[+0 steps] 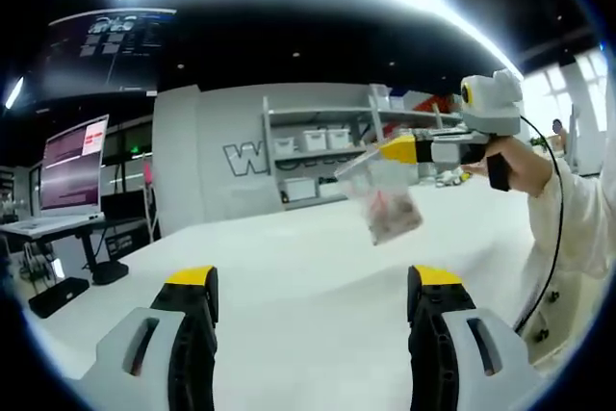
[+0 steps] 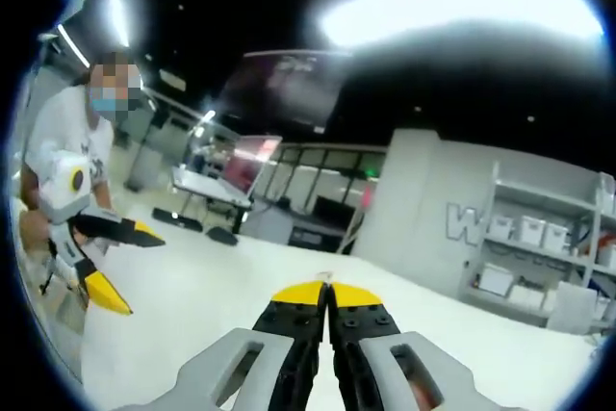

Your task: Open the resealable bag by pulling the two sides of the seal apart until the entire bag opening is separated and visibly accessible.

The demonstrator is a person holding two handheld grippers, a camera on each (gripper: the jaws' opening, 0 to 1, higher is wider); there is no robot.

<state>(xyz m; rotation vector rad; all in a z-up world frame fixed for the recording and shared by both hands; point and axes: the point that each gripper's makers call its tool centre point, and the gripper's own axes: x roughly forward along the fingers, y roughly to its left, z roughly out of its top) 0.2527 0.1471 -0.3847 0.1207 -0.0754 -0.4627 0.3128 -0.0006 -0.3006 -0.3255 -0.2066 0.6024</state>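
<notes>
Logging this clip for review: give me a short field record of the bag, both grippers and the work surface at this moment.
bag: clear resealable bag, hanging in the air above the table, pinkish contents at its lower end
bag seal: cannot tell whether open
right gripper: shut on the bag's top edge, held up by a hand; its yellow tips are pressed together
left gripper: open, jaws wide apart, holding nothing, low over the table
table: white surface
background: shelving with white bins, monitor

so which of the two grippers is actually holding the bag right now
The right gripper: its jaws are shut on the bag, lifting it off the table. The left gripper is open, holding nothing.
</notes>
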